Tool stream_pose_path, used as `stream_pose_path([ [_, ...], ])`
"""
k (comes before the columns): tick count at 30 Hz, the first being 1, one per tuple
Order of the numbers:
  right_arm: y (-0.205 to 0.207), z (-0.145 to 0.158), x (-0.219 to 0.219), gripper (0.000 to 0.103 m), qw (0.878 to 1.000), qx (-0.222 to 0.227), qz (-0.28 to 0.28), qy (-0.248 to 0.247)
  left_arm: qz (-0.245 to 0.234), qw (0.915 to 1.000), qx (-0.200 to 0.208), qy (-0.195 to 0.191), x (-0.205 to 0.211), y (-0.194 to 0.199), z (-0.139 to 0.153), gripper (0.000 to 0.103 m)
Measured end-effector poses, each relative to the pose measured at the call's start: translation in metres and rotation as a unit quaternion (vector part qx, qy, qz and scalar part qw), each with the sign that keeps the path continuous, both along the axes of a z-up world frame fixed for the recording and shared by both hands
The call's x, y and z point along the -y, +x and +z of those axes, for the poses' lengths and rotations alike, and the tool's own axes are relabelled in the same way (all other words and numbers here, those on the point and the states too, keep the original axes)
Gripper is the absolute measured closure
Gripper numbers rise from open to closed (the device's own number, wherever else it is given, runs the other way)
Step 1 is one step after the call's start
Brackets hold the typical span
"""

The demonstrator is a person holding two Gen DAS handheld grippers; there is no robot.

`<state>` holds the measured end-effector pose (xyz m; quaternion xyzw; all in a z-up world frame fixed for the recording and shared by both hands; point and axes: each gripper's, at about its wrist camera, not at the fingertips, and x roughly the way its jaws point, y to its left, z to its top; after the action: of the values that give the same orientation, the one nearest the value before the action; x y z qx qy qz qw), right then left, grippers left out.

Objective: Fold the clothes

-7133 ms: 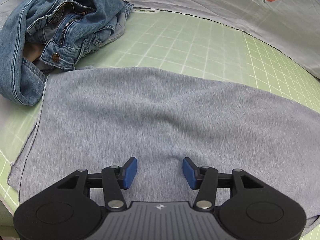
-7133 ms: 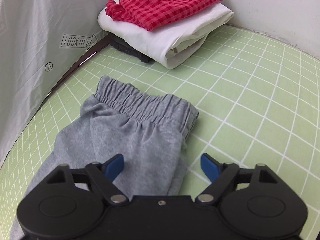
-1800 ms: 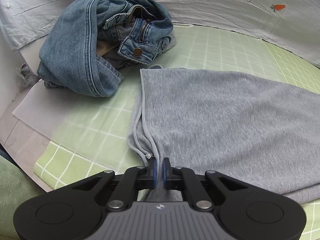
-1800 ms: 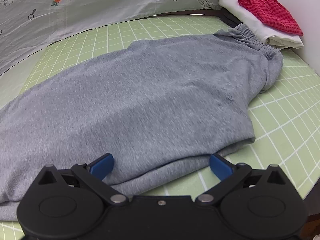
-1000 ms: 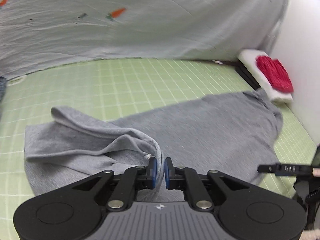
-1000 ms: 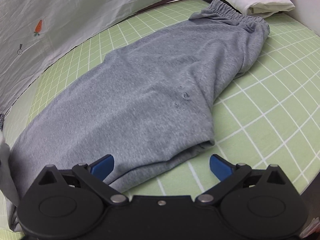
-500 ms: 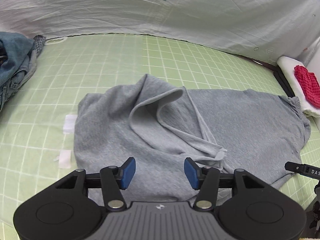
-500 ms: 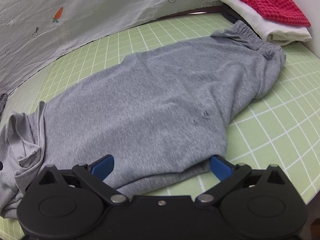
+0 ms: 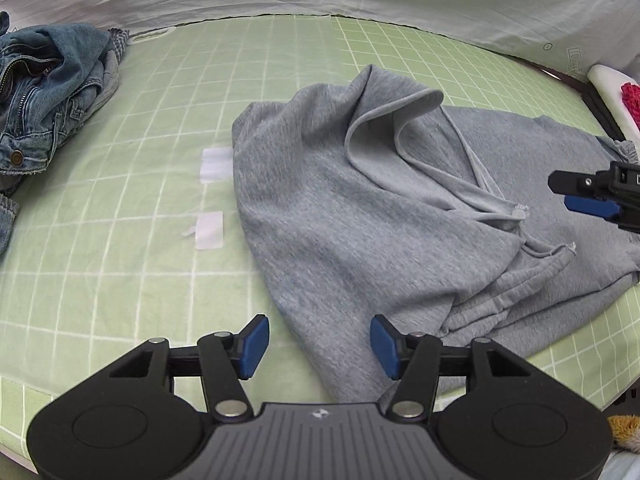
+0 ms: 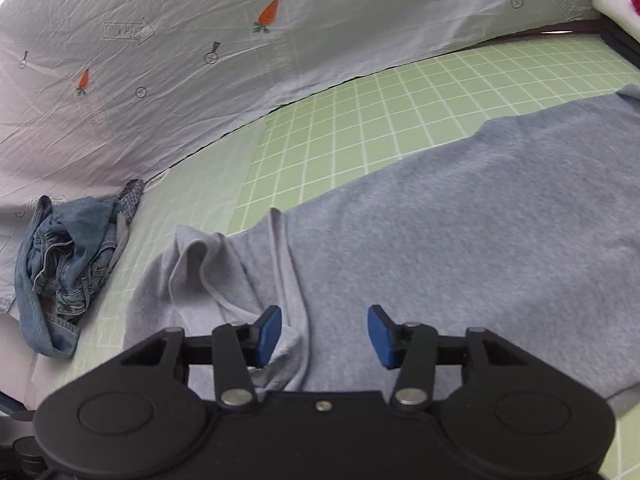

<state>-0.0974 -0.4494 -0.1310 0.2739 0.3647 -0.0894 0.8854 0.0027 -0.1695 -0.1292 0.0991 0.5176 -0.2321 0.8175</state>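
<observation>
Grey sweatpants (image 9: 360, 208) lie on the green grid mat (image 9: 120, 240), with the leg ends thrown loosely back over the body. The hem edge (image 9: 516, 214) rests rumpled on top. My left gripper (image 9: 318, 344) hovers open over the near folded edge, holding nothing. My right gripper (image 10: 324, 336) is over the sweatpants (image 10: 480, 220) and its jaws are closing. A raised ridge of the turned-over leg (image 10: 288, 264) runs between the jaws, and the pads do not press on it. The right gripper (image 9: 588, 196) also shows at the right edge of the left wrist view.
Crumpled blue jeans (image 9: 48, 92) lie at the mat's far left, seen too as jeans (image 10: 68, 264). A folded white and red stack (image 9: 616, 88) sits at the far right. A carrot-print sheet (image 10: 200, 60) backs the mat. Two white tape patches (image 9: 210, 230) lie left of the sweatpants.
The left gripper let go of the hem it carried over and opened, then drew back toward the near fold. The right gripper swung left over the turned-over leg and its jaws narrowed.
</observation>
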Motion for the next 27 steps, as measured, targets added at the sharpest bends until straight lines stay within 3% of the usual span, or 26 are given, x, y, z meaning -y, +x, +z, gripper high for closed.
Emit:
stream_pose_path([
  [2, 0.006, -0.002, -0.012, 0.074, 1.000, 0.004, 0.015, 0.011, -0.002, 1.0000, -0.005, -0.001, -0.004, 0.001, -0.002, 0.045],
  [6, 0.013, -0.005, -0.031, 0.083, 0.998, 0.011, 0.046, 0.031, 0.000, 0.9999, -0.014, -0.005, -0.010, 0.005, -0.005, 0.039],
  [12, 0.029, -0.009, -0.054, 0.081, 0.995, -0.008, 0.100, 0.003, -0.016, 0.9998, -0.015, -0.004, -0.010, 0.007, -0.007, 0.035],
  [15, 0.036, -0.015, -0.065, 0.066, 0.991, -0.042, 0.112, -0.054, -0.024, 0.9996, -0.015, -0.002, -0.010, 0.009, -0.007, 0.033],
  [21, 0.034, -0.023, -0.069, 0.067, 0.985, -0.060, 0.136, -0.085, -0.027, 0.9995, -0.018, -0.008, -0.012, 0.014, -0.009, 0.030],
  [25, 0.034, -0.023, -0.063, 0.095, 0.988, -0.057, 0.123, -0.077, -0.029, 0.9994, -0.017, -0.004, -0.010, 0.015, -0.010, 0.027],
  [27, 0.030, -0.020, -0.057, 0.099, 0.992, -0.048, 0.100, -0.069, -0.031, 0.9994, -0.016, -0.002, -0.008, 0.015, -0.011, 0.027],
])
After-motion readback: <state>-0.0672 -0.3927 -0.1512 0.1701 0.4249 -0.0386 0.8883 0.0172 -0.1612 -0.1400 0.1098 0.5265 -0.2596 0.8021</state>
